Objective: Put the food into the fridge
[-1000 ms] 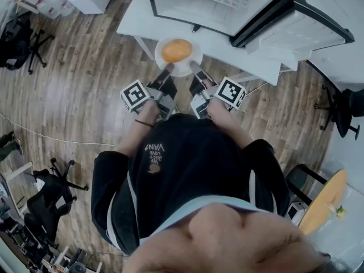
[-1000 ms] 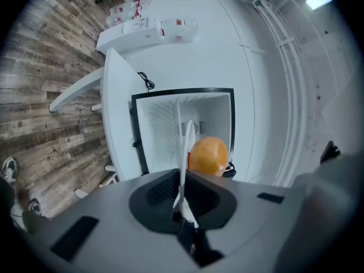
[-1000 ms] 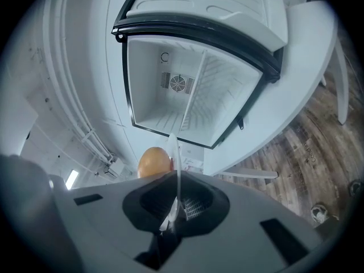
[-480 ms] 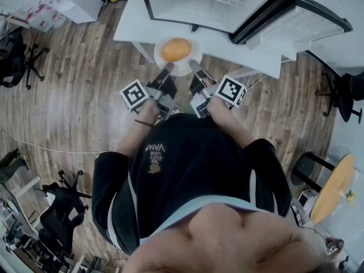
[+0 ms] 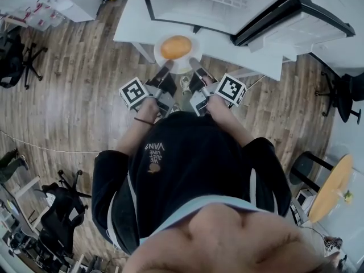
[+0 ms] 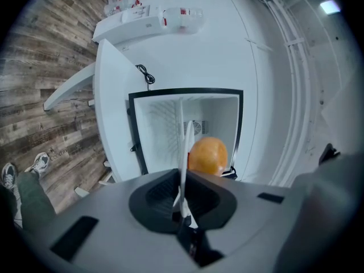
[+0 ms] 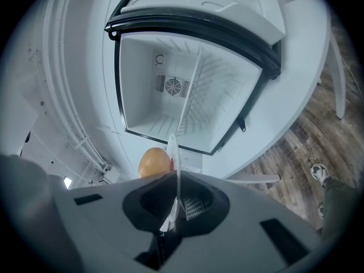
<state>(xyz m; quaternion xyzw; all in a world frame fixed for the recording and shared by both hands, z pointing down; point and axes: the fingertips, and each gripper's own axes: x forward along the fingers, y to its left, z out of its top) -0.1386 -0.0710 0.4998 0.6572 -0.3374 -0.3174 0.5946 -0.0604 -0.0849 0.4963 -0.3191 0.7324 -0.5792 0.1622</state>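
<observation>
- Head view: I carry a plate (image 5: 181,68) bearing a round orange food (image 5: 176,47) toward the open fridge (image 5: 210,1) on its counter (image 5: 129,27). My left hand-held gripper (image 5: 165,68) and right hand-held gripper (image 5: 195,65) each clench the plate's near rim. The food is not yet inside.
- Left gripper view: jaws are pinched tight on the plate's edge (image 6: 185,147), with the food (image 6: 207,156) just to its right. The fridge mouth lies ahead, framed by a dark seal.
- Right gripper view: jaws are likewise clamped on the rim (image 7: 172,152). The door (image 7: 227,10) is swung wide. A thin shelf (image 7: 190,90) splits the cavity, so I judge its edge the one to clear.
</observation>
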